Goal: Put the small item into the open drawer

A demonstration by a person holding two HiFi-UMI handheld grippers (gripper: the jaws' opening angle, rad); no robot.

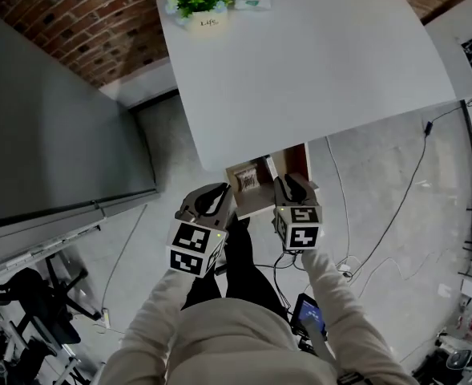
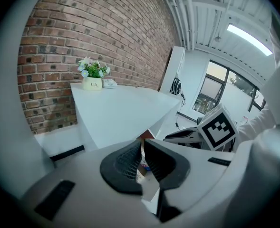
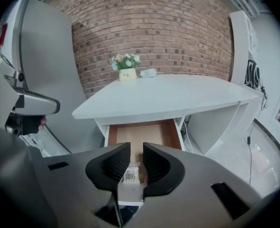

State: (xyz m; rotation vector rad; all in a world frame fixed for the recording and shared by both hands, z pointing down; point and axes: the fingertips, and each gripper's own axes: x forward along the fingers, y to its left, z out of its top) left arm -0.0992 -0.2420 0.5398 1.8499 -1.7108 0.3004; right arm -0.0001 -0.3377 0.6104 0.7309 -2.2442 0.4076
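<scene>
jaws of our right gripper (image 3: 136,151) stand apart with a clear gap, and nothing is pressed between their pads. through this gap, just beyond and below the tips, we see the small packet (image 3: 129,175) lying flat on the wooden bottom of the open drawer (image 3: 144,133). the drawer hangs under the white bench (image 3: 168,96), which is farther ahead of the jaws and above them.

jaws of our left gripper (image 2: 142,148) are almost together, with only a thin slit between them. we think they pinch nothing. the bit of colour in the slit seems to be something behind the jaws, not a thing in their grip. this gripper is held beside the right one, at the front edge of the drawer.

we judge that the placing step is at its end: the packet is inside the drawer and free of both grippers. the next move, as we see it, asks only for lifting the right jaws straight back and up. they should stay clear of the packet and the drawer walls, so that nothing is dragged out again.
</scene>
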